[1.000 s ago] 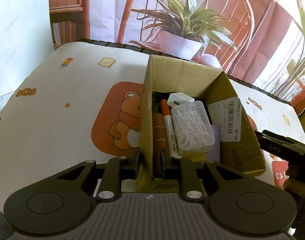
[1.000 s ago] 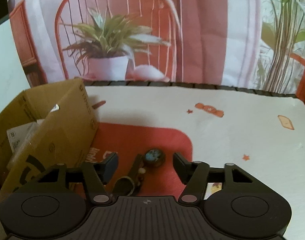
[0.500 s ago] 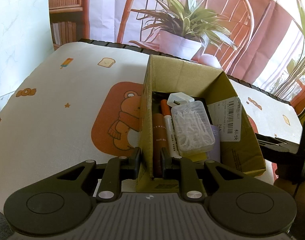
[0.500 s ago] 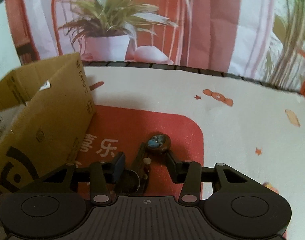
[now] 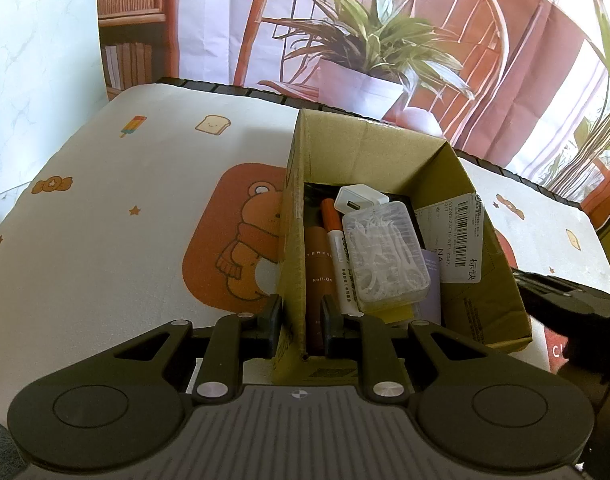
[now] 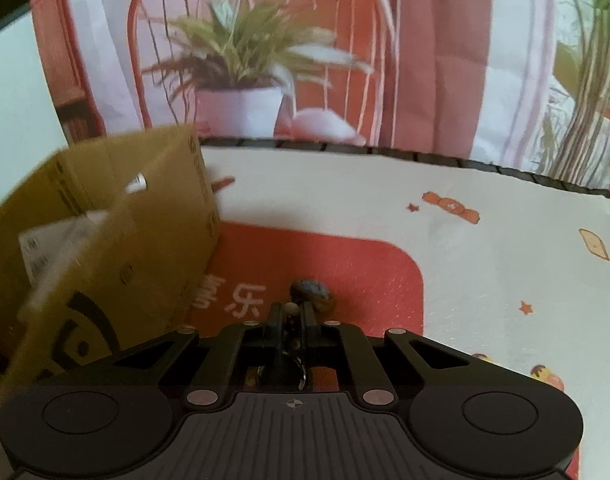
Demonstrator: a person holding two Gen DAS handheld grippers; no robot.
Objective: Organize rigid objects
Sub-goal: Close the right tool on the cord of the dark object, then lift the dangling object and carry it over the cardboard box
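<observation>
An open cardboard box (image 5: 385,152) stands on the printed tablecloth. It holds a white charger (image 5: 359,199), an orange marker (image 5: 337,248), a brown roll-on tube (image 5: 319,268) and a clear case of floss picks (image 5: 385,254). My left gripper (image 5: 301,320) is shut on the box's left wall near its front corner. To the right of the box (image 6: 105,240) a keychain lies on a red patch, its brown oval pendant (image 6: 311,292) with a blue centre just past my fingertips. The right gripper (image 6: 292,316) has its jaws closing tight on the keychain's beaded strap, with the ring end hidden under it.
The red patch (image 6: 345,264) with white characters lies beside the box. A bear print (image 5: 241,240) covers the cloth left of the box. The table's dark far edge (image 6: 385,150) runs in front of a backdrop with a printed potted plant.
The right gripper's jaws have come together on the keychain's strap, from wide apart around it. The left gripper and the box have not moved.
</observation>
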